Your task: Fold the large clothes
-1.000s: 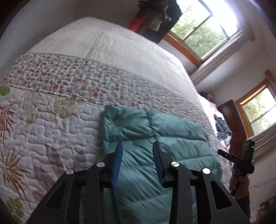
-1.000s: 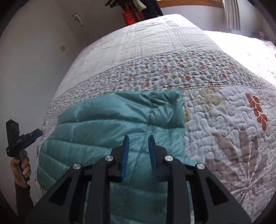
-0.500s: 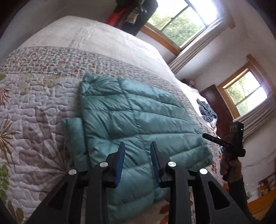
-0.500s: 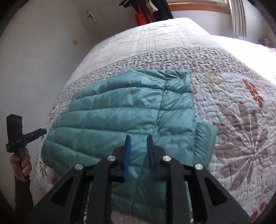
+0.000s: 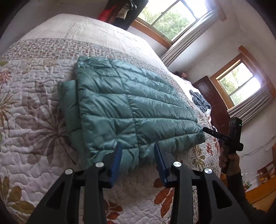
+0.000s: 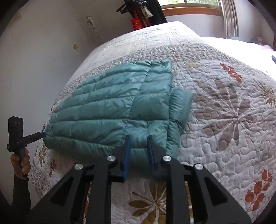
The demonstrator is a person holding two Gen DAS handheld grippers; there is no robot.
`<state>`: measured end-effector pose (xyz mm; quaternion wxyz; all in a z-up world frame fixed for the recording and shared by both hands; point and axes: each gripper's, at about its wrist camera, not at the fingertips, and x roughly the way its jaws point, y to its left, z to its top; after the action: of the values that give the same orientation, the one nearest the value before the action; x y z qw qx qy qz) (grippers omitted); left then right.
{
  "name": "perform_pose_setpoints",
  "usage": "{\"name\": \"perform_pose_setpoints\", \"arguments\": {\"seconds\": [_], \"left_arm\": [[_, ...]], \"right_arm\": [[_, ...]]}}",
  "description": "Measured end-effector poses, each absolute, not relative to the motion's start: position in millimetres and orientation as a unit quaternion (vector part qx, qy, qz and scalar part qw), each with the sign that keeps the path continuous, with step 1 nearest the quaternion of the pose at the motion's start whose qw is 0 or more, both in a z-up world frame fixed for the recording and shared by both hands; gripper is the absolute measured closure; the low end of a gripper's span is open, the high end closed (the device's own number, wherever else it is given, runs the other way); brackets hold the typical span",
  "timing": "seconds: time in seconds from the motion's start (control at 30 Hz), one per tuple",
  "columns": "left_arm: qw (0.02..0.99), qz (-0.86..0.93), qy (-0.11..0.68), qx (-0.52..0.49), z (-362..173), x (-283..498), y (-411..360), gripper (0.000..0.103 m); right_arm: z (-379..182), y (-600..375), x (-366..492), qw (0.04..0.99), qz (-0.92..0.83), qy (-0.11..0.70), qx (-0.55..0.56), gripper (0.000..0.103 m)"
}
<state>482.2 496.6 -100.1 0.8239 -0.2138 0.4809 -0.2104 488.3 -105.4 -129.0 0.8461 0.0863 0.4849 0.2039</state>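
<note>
Lying folded on the quilted bedspread [image 5: 34, 131], the teal puffer jacket [image 5: 131, 110] formed a flat rectangular bundle near one side edge of the bed, with a narrower padded layer protruding from beneath it on the side facing the middle of the bed. In the right wrist view the same jacket [image 6: 110, 110] showed that protruding layer at its right, and the bedspread [image 6: 224, 120] bore a pattern of leaves and flowers.

The left gripper [image 5: 138, 155] was held off the near hem of the jacket, its blue-padded fingers [image 5: 117, 158] spread apart with nothing between them; whether the tips touched the fabric could not be determined. The right gripper [image 6: 138, 146] stood likewise at the near hem, its fingers [image 6: 126, 151] parted by a narrower gap and pinching nothing.

Seen from the opposite camera, each gripper was held in a hand [image 6: 20, 162] beyond the jacket's outer corner, its tips close beside that corner; the other hand [image 5: 231, 160] appeared in the left wrist view.

Two wood-framed windows [image 5: 172, 15] with grey curtains [image 5: 250, 105] lit the room, and hanging clothes [image 6: 144, 12] stood past the bed's far end.
</note>
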Motion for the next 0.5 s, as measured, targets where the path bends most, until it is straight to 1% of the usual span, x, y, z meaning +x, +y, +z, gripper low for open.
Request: {"name": "perform_pose_setpoints", "arguments": {"seconds": [0.03,0.07,0.13,0.2,0.23,0.27,0.3,0.33,0.37,0.5], "left_arm": [[0.818,-0.201,0.494,-0.214,-109.9,485.4,497.9,0.063],[0.81,-0.195,0.507,-0.223,-119.0,488.5,499.7,0.063],[0.801,-0.201,0.509,-0.243,-118.9,489.1,503.4,0.063],[0.805,-0.218,0.485,-0.263,-103.9,481.4,514.1,0.05],[0.811,-0.222,0.469,-0.27,-94.0,476.8,522.9,0.032],[0.818,-0.218,0.456,-0.273,-87.3,472.8,532.7,0.017],[0.827,-0.207,0.445,-0.275,-80.2,470.4,545.6,0.013],[0.829,-0.196,0.443,-0.278,-77.5,471.6,559.2,0.009],[0.824,-0.187,0.449,-0.289,-79.8,475.9,572.8,0.008],[0.785,-0.179,0.475,-0.356,-110.0,499.7,613.0,0.007]], "right_arm": [[-138.9,-105.2,491.5,0.844,0.195,0.494,0.077,0.086],[-148.5,-105.4,496.0,0.843,0.182,0.501,0.068,0.086],[-150.1,-105.7,497.4,0.848,0.171,0.498,0.057,0.085],[-132.9,-104.1,486.0,0.858,0.177,0.479,0.051,0.081],[-121.8,-99.9,477.2,0.867,0.174,0.466,0.031,0.071],[-110.0,-91.8,466.1,0.879,0.166,0.446,-0.006,0.055],[-98.9,-78.1,450.0,0.892,0.156,0.42,-0.058,0.045],[-92.0,-63.1,434.6,0.899,0.15,0.397,-0.107,0.026],[-88.2,-43.5,415.7,0.903,0.147,0.373,-0.157,0.012],[-104.3,34.8,355.1,0.884,0.162,0.307,-0.313,0.009]]}}
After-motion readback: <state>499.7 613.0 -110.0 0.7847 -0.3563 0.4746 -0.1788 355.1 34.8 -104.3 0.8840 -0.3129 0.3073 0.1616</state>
